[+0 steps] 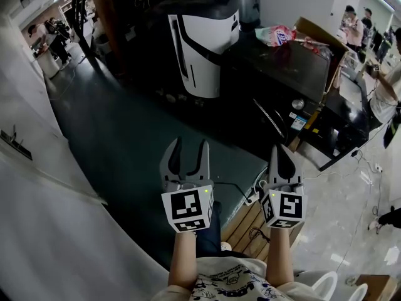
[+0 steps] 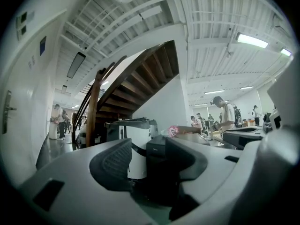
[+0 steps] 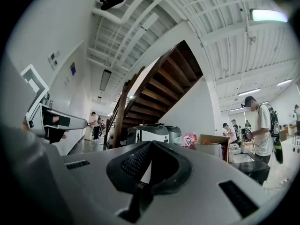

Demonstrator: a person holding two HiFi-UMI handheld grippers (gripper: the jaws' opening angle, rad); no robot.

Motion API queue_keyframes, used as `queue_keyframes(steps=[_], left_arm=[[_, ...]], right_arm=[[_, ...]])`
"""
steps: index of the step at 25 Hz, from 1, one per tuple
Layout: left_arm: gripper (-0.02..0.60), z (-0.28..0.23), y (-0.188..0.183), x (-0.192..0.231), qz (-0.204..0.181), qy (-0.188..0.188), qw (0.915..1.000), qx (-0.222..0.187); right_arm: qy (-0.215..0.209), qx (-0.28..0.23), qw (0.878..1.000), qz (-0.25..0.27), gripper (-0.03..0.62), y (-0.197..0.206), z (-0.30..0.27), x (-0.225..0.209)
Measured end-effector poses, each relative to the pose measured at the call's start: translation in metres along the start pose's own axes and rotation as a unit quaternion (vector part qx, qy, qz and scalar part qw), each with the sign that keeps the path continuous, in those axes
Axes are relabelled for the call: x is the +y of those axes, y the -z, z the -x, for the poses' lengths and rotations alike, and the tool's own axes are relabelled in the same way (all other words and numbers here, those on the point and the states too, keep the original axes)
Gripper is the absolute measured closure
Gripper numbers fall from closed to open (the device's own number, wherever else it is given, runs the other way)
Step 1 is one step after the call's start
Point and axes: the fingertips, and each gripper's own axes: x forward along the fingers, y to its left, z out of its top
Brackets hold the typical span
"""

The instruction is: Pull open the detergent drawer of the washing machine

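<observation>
Left tongs (image 1: 190, 143) apart, washing machine (image 1: 282, 74) beyond.

The left gripper (image 1: 189, 148) and the right gripper (image 1: 282, 154) have a light grey body with two pointed grey jaws. The pads (image 2: 112, 161) on the inner side are dark and ribbed. At the back of each one is a white cube (image 1: 187, 209) with black square markers and a small green light. The person wears a white shirt (image 1: 229, 286) with dark print and dark trousers (image 1: 210, 231).

Glossy floor (image 1: 125, 137); wooden staircase (image 3: 164, 86); matt plastic left gripper (image 1: 190, 146); ribbed fingers (image 2: 115, 163).
</observation>
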Motion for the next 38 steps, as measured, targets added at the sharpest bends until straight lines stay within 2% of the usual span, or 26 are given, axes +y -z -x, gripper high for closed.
queue_keyframes(steps=[8, 16, 24, 30, 38], left_arm=[[0.359, -0.104, 0.004, 0.035, 0.011, 0.018, 0.9997, 0.013], [0.359, -0.227, -0.017, 0.078, 0.014, 0.052, 0.998, 0.033], [0.359, -0.345, -0.036, 0.111, 0.034, 0.099, 0.9936, 0.041], [0.359, -0.4, -0.037, 0.12, 0.043, 0.124, 0.9902, 0.048], [0.359, -0.445, -0.019, 0.111, 0.05, 0.151, 0.9852, 0.064]], right_arm=[[0.016, 0.013, 1.0, 0.009, 0.585, 0.002, -0.099, -0.005], [0.041, 0.03, 0.999, 0.003, 0.585, -0.016, -0.221, -0.006], [0.067, 0.054, 0.996, -0.007, 0.585, -0.023, -0.336, -0.009], [0.085, 0.059, 0.995, -0.004, 0.585, -0.025, -0.38, -0.013], [0.108, 0.072, 0.992, -0.001, 0.585, -0.009, -0.404, -0.033]])
